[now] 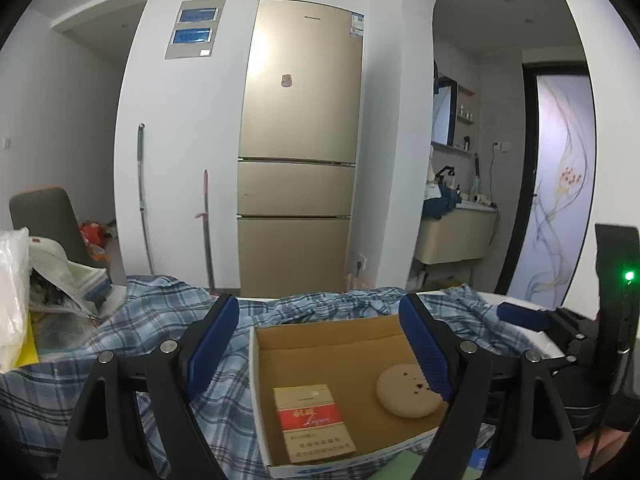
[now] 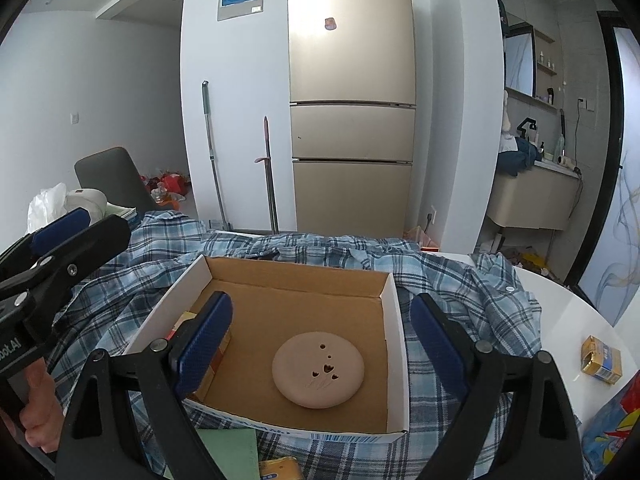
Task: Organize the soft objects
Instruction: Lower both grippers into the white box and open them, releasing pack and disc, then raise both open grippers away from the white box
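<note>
An open cardboard box [image 1: 328,336] [image 2: 296,280] rests on a blue plaid shirt [image 1: 100,340] [image 2: 480,280] spread over the table. Inside lie a round beige disc with small cut-outs [image 1: 404,396] [image 2: 318,368] and a red-and-white packet [image 1: 310,420], mostly hidden in the right wrist view. My left gripper [image 1: 320,344] is open and empty, hovering over the box; it also shows in the right wrist view [image 2: 68,232]. My right gripper [image 2: 320,340] is open and empty, its jaws astride the disc from above.
A yellow packet [image 2: 602,360] and a colourful bag [image 2: 612,428] lie on the white table [image 2: 568,312] at right. Plastic bags and clutter [image 1: 24,292] pile at left. A green sheet [image 2: 232,452] sits in front of the box. A fridge [image 1: 296,152] stands behind.
</note>
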Motion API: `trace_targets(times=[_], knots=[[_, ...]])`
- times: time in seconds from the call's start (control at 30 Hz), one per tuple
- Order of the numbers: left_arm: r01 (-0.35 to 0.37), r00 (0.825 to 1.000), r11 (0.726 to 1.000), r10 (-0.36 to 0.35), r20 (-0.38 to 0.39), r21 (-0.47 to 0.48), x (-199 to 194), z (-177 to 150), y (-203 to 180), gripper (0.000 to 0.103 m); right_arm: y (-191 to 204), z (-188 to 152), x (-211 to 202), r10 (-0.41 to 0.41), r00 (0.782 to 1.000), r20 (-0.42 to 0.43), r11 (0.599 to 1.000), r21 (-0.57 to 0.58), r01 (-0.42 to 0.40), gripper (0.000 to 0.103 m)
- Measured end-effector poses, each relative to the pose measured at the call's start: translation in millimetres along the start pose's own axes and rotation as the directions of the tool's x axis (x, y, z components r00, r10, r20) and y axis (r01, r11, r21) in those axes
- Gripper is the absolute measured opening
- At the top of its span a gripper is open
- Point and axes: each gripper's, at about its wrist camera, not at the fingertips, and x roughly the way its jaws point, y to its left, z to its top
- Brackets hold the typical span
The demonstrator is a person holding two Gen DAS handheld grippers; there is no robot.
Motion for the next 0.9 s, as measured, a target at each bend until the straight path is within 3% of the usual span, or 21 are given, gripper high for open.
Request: trace_targets(times=[0.2,0.57,0.77,0.9], knots=[[-0.012,1.0,1.0,0.012,0.022,-0.005,-7.0,4.2,-0.3,0.084,-2.5,2.4,-3.3,-0.001,1.0,0.019,1.0,0.01,0.001,0.09],[-0.042,0.988,0.999,0.046,0.147,-0.028,-53.9,36.6,-6.7,0.084,-7.3,23.0,-36.0,-0.019,0.993,0.119,0.999,0.029,0.016,0.09],[-0.039,0.979,0.999,0.04,0.2,-0.011,-89.0,62.7,-18.8,0.084,-11.7,49.6,-82.4,-0.013,0.972,0.235,0.998,0.06,-0.002,0.091],[-0.003,0.968,1.0,0.006,0.252,-0.011,-117.0,71.8,-29.8,0.084,-13.9,64.5,-115.9,-0.034,0.949,0.315,0.996,0.086,0.007,0.103]])
